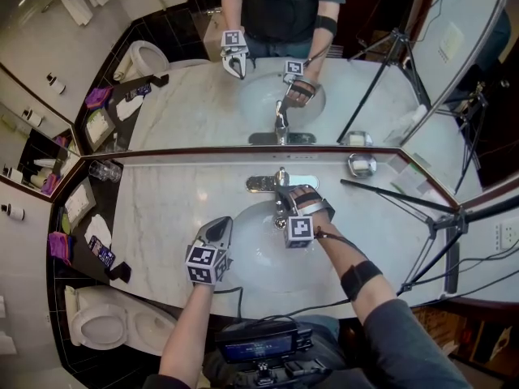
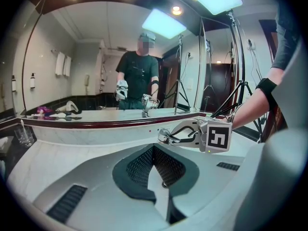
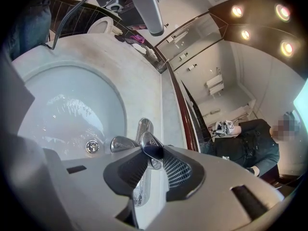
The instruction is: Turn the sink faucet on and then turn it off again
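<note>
The chrome faucet stands at the back of the white basin, just below the mirror. My right gripper reaches over it from the right, open, with the lever tip between its pads and a gap showing below it. In the right gripper view the spout points at the drain; the basin looks wet and no stream shows. My left gripper hovers over the basin's front left rim, shut and holding nothing. The left gripper view shows its jaws closed, with the right gripper beyond.
A glass tumbler stands at the counter's back left, a soap dish at the back right. A tripod stands over the counter's right end. A black shelf with small items and a toilet lie to the left.
</note>
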### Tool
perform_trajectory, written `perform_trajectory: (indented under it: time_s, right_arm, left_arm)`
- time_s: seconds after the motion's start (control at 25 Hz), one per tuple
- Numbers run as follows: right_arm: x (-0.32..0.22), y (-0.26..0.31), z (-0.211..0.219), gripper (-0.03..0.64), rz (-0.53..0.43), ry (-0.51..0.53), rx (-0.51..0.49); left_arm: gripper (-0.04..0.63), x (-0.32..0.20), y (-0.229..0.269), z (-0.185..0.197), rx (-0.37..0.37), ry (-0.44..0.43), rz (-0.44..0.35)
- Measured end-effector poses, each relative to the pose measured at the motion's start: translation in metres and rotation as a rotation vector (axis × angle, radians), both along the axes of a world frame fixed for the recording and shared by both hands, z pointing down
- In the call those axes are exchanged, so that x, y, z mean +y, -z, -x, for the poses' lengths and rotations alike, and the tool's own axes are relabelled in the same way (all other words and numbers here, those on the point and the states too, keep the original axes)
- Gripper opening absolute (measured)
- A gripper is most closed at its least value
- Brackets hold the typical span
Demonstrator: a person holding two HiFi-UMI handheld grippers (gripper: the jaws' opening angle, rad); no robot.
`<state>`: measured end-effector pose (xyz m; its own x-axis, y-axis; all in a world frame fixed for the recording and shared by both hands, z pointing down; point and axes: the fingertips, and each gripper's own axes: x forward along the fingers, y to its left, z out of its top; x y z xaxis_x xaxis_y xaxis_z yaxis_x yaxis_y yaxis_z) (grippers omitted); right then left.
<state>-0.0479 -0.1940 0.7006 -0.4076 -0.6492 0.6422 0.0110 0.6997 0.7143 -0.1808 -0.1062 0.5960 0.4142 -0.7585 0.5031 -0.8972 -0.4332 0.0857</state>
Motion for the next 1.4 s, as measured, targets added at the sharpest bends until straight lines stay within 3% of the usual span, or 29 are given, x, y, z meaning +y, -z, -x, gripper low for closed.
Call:
perform_trajectory:
  time_s: [0.2,0.36,0.76,0.88,1.12,1.4]
  right_arm:
    - [0.014,0.017,-0.008,0.14,0.016,-0.059,-0.097]
    - [0.028,0.034,-0.021,0.134,0.072,-0.143,-0.211]
    - [0.065,0.071,-0.058,0.021,0.189,-0.341,-0.458]
    - [0.071,0.078,-0.071,0.021,0.245,-0.428,-0.574]
    - [0.079,0.099,-0.112,0.02,0.404,-0.669,-0.932]
    - [0.097,0.097,-0.146,0.02,0.431,-0.76,-1.056]
  left_arm:
    - [0.002,0.003,-0.001,0.003,0.011,0.011,-0.003]
    - [0.002,0.007,-0.004,-0.001,0.013,0.005,0.0]
    - [0.002,0.014,-0.001,-0.013,0.037,-0.012,-0.016]
    - [0.002,0.016,0.0,-0.014,0.038,-0.015,-0.022]
    - [0.002,0.023,0.005,-0.013,0.047,-0.015,-0.036]
    - [0.002,0.029,0.011,-0.008,0.049,-0.013,-0.055]
